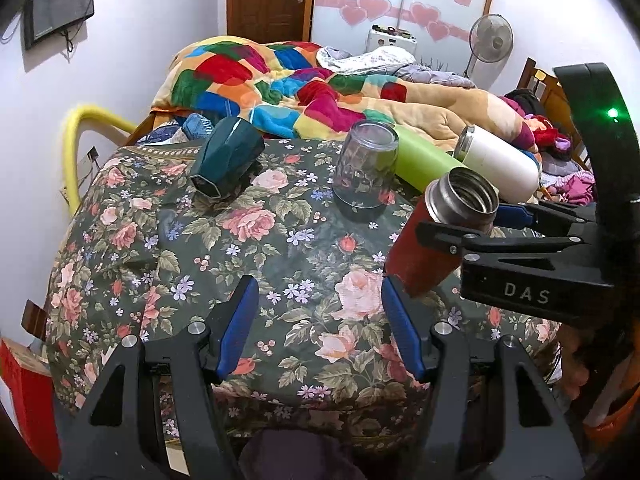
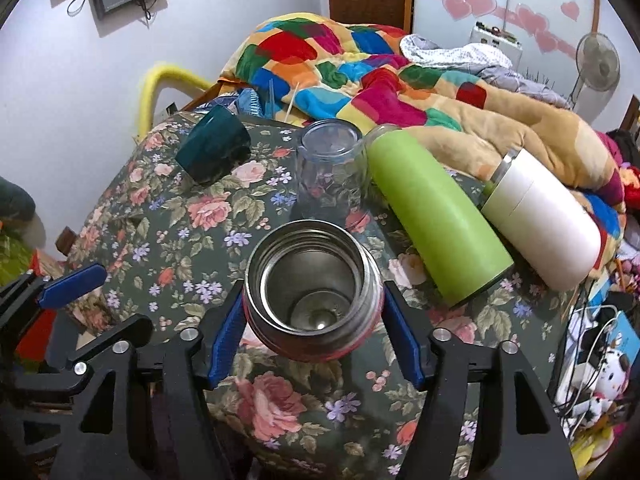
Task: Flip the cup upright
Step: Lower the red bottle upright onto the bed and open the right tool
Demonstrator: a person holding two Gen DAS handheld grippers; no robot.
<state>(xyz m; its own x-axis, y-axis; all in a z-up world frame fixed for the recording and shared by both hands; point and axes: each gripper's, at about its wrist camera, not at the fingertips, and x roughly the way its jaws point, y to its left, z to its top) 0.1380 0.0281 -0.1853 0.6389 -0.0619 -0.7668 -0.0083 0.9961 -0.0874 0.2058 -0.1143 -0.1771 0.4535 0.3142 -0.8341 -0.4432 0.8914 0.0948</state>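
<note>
A red steel flask cup [image 1: 424, 240] with an open silver mouth [image 2: 314, 292] is held tilted, mouth up, its base close to the floral tablecloth [image 1: 240, 248]. My right gripper [image 2: 314, 320] is shut on its neck; it also shows in the left wrist view [image 1: 480, 228]. My left gripper [image 1: 316, 312] is open and empty over the cloth, left of the flask; one of its fingers [image 2: 74, 280] shows in the right wrist view.
A clear glass [image 1: 366, 168] stands upside down mid-table. A dark teal cup [image 1: 226, 158] lies on its side at the back left. A green flask [image 2: 436, 216] and a white flask [image 2: 544, 220] lie on their sides at the right. A bed with a patchwork blanket [image 1: 280, 80] is behind.
</note>
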